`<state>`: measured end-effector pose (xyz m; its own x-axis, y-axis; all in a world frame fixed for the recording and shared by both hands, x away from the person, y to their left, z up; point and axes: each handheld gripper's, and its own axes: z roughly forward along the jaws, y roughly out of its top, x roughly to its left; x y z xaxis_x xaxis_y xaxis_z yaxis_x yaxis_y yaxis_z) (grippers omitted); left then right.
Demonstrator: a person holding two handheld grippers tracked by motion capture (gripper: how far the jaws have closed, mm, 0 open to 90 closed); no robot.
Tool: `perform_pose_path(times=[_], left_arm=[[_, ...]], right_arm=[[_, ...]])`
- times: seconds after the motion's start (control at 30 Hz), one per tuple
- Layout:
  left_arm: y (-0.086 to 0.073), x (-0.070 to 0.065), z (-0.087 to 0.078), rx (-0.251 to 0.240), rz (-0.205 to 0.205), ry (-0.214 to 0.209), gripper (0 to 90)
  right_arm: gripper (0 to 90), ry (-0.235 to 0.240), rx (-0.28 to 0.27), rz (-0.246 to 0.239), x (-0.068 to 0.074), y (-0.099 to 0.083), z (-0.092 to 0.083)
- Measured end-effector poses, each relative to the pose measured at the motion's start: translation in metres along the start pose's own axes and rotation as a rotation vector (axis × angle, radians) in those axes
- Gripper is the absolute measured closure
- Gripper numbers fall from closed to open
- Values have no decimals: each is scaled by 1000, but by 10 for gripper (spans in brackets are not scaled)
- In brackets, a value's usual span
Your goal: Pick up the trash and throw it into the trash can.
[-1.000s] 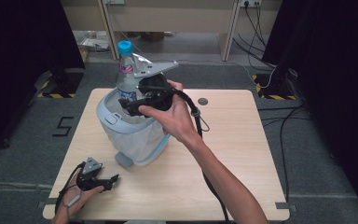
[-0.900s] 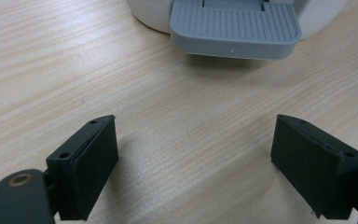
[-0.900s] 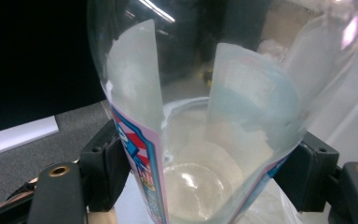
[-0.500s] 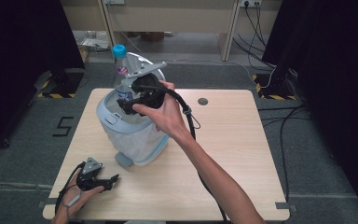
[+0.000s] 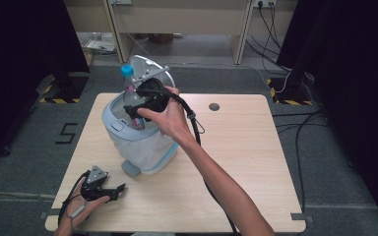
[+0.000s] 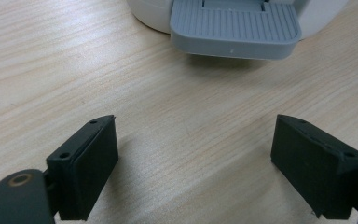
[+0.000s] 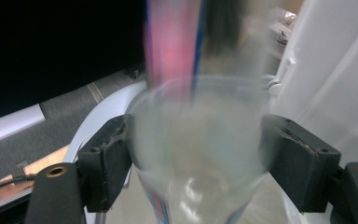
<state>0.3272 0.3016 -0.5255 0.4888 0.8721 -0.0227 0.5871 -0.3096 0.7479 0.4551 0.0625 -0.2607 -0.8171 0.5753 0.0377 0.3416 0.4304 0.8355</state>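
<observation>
A clear plastic bottle (image 5: pixel 128 91) with a blue cap and a pink label stands upright in the mouth of a white and grey pedal bin (image 5: pixel 145 147), whose lid (image 5: pixel 150 71) is raised. My right gripper (image 5: pixel 137 111) is shut on the bottle's body just over the bin's rim. In the right gripper view the bottle (image 7: pixel 196 140) sits between both pads, blurred, with the bin's rim (image 7: pixel 95 123) behind it. My left gripper (image 5: pixel 120 189) rests open on the table's front left corner. In the left gripper view its jaws (image 6: pixel 196 168) stand wide apart, facing the bin's grey pedal (image 6: pixel 235 28).
The bin stands on a light wooden table (image 5: pixel 256 162) with a round cable hole (image 5: pixel 214 106) at the back. The right gripper's cable (image 5: pixel 194 123) hangs over the tabletop. Dark curtains flank the table, and desk legs and cables lie on the floor behind.
My right gripper has carried the bottle left and down, so its lower part now sits inside the bin's mouth. The left gripper has stayed put.
</observation>
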Motion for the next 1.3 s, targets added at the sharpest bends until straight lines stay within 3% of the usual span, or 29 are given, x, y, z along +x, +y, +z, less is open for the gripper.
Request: perform_pose_path(times=[0.1, 0.13, 0.23, 0.4, 0.5, 0.77, 1.03, 1.3], left_arm=[[0, 0, 0, -2, -2, 0, 136], [0, 0, 0, -2, -2, 0, 140], [0, 0, 1, -5, -6, 2, 139], [0, 0, 0, -2, -7, 1, 138], [0, 0, 0, -2, -7, 2, 138], [0, 0, 0, -2, -7, 2, 138], [0, 0, 0, -2, -5, 2, 138], [0, 0, 0, -2, -6, 2, 138]], right_arm=[[249, 32, -84, 24, 0, 7, -11], [249, 32, -84, 24, 0, 7, -11], [336, 20, -116, -19, 7, 9, -26], [391, 34, -132, -40, 7, 3, -37], [495, 19, -151, -70, 4, -6, -52], [682, 14, -199, -51, -12, -31, -75], [770, 12, -221, -61, -17, -47, -90], [833, 17, -238, -35, -27, -63, -98]])
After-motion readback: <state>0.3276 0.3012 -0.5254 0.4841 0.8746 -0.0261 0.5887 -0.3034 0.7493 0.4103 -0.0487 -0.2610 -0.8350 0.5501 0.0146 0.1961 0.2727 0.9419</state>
